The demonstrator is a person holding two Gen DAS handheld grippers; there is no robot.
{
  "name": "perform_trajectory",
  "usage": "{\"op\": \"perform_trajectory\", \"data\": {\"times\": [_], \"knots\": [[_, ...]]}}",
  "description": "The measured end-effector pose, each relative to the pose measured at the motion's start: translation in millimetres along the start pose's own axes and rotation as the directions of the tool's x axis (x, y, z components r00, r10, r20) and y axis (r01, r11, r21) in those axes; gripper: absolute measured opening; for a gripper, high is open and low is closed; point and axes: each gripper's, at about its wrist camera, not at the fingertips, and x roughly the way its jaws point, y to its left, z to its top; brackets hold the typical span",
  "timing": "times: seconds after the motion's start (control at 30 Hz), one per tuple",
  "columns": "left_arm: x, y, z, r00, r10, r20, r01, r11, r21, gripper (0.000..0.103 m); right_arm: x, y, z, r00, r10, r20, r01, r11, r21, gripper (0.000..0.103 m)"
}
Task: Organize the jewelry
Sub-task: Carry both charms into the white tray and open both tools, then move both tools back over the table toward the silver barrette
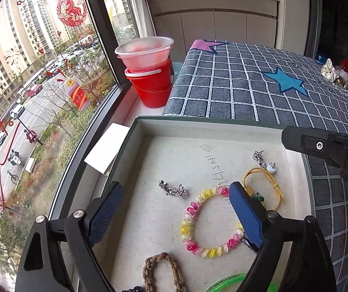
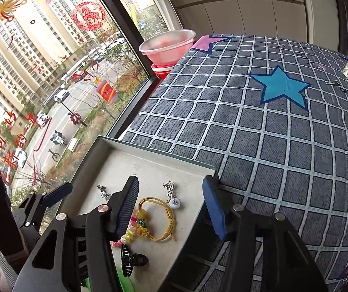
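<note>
While the left gripper (image 1: 176,209) hangs wide and empty over the tray (image 1: 222,124), its finger could snag the pink-yellow bead bracelet (image 1: 210,221); one silver charm (image 1: 173,189), one braided band (image 1: 160,270).

From the right wrist, the right gripper (image 2: 171,206) stands open, empty, straddling one yellow cord (image 2: 159,219) and one black claw clip (image 2: 132,260).

One box (image 1: 135,131), one bead bracelet (image 1: 191,219), one yellow cord (image 1: 266,177), two silver charms (image 1: 174,189), one braided band (image 1: 161,267), one green bangle (image 1: 232,279), one black hair clip (image 2: 132,260), maybe two stacked buckets (image 1: 149,85).
</note>
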Motion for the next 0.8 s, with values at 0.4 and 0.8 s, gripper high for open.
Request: {"op": "perform_trajectory", "data": {"times": [0.4, 0.8], "knots": [[-42.8, -27.6, -2.6, 0.996, -0.063, 0.059, 0.058, 0.996, 0.071, 0.103, -56.5, -42.1, -28.2, 0.998, -0.005, 0.066, -0.001, 0.995, 0.098, 0.087], [-100.4, -115.1, -8.7, 0.972, -0.207, 0.114, 0.178, 0.959, 0.223, 0.103, -135.4, -128.1, -85.9, 0.977, -0.191, 0.09, 0.168, 0.961, 0.219, 0.095]]}}
